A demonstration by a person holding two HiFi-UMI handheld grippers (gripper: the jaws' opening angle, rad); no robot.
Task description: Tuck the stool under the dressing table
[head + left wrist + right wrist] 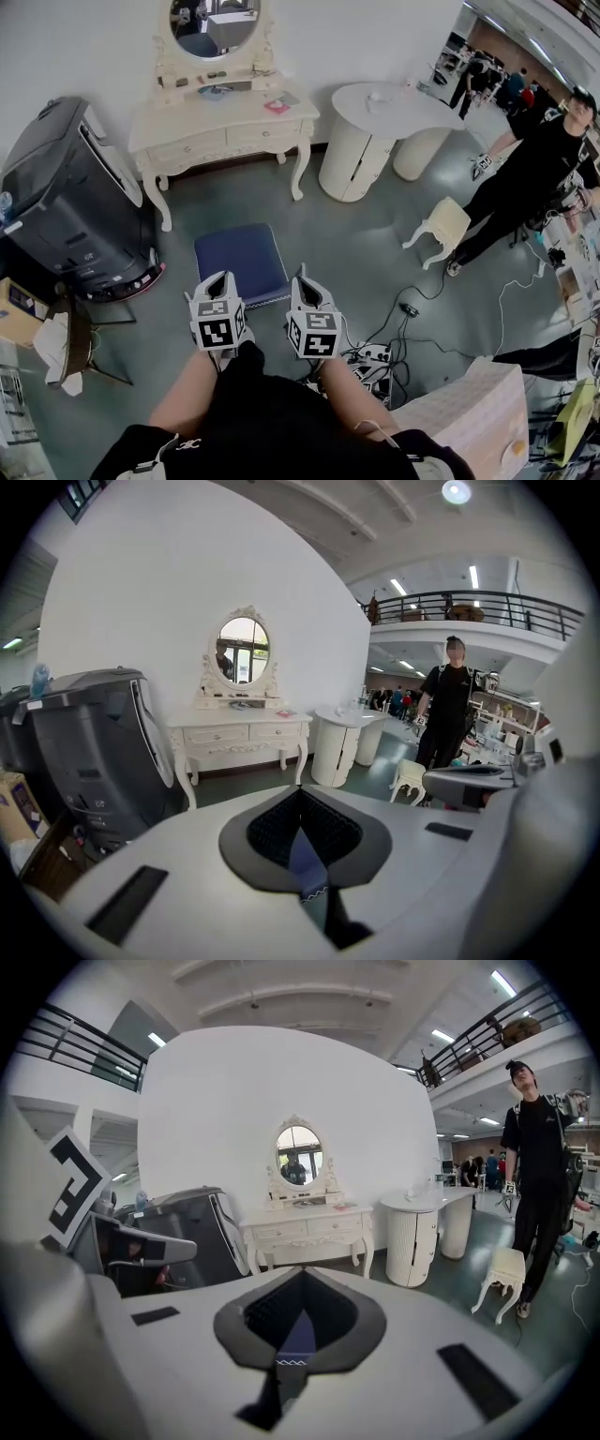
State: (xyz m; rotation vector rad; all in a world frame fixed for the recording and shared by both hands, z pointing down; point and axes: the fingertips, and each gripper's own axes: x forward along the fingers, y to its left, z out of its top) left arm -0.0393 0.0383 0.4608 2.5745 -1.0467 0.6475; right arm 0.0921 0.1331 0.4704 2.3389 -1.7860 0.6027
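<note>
- Head view: the left gripper (220, 278) and the right gripper (302, 275) are side by side, both with jaws pressed together. The square blue-cushioned stool (239, 258) sits on the floor just ahead of and between the two jaw tips, which are at its near corners. Whether they touch it is hard to tell, and its legs are hidden under the seat. The cream carved dressing table (225, 122) with its oval mirror stands well beyond the jaws, apart from the stool.
- Left gripper view: the jaws are closed on nothing. Only a blue sliver of the stool (307, 860) shows below them, and the dressing table (239, 731) is straight ahead.
- Right gripper view: the jaws are closed and empty here too. Again only a blue strip of the stool (298, 1333) shows beneath, with the dressing table (305, 1225) ahead.
</note>
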